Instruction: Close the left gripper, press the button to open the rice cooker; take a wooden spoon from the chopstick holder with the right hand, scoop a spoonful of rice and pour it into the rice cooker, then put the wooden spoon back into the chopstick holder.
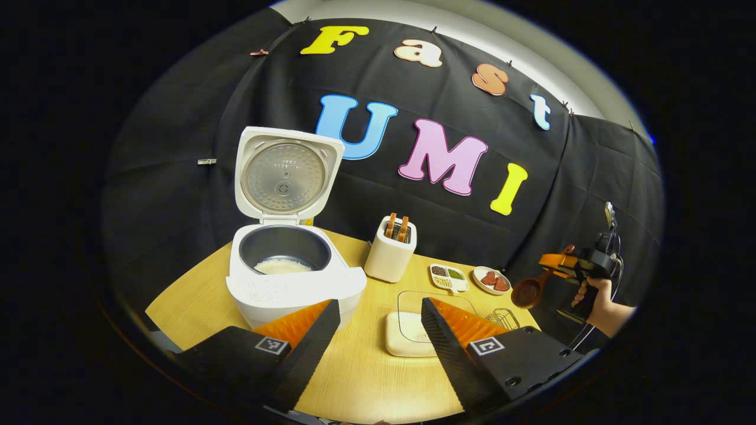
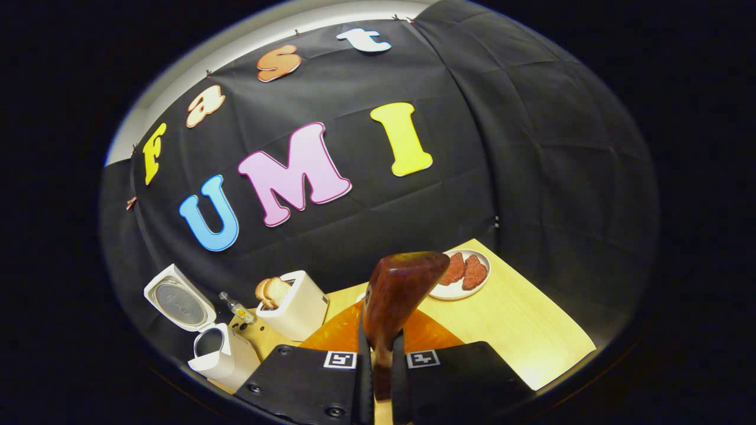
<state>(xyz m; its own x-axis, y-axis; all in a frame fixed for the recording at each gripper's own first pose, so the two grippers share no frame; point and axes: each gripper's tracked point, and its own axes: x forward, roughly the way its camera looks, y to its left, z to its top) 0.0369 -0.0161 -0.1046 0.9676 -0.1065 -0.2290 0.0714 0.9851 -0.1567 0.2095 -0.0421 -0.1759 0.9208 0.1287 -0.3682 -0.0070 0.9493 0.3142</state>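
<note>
While the white rice cooker point(image 1: 295, 277) stands open near the left end of the light wooden tabletop point(image 1: 366, 378), its lid point(image 1: 286, 174) is tipped upright against the black cloth wall point(image 1: 472, 236) and a low layer of white rice point(image 1: 282, 267) lies in the dark inner pot. In the left gripper view, the left gripper point(image 1: 381, 321) hangs above the table's near edge with its jaws spread wide and nothing between them. Just right of the cooker sits a white toaster point(image 1: 391, 257) with two brown slices of bread poking from its slots. Farther right lie a small divided white dish of grains point(image 1: 449, 277) and a white oval plate with red meat slices point(image 1: 491, 280). Nearer the front, a cream square container under a clear lid point(image 1: 407, 330) holds a little rice, and a small wire rack point(image 1: 503, 319) rests beside it. At the table's right end, a hand point(image 1: 602, 301) holds the right gripper point(image 1: 558, 268) in the air, well apart from the cooker. In the right gripper view, the right gripper point(image 2: 382, 354) is clenched on the handle of the reddish-brown wooden spoon point(image 2: 396, 301), whose bowl rises above the fingertips, over the table. A pale wall strip shows above the cloth's top edge.
</note>
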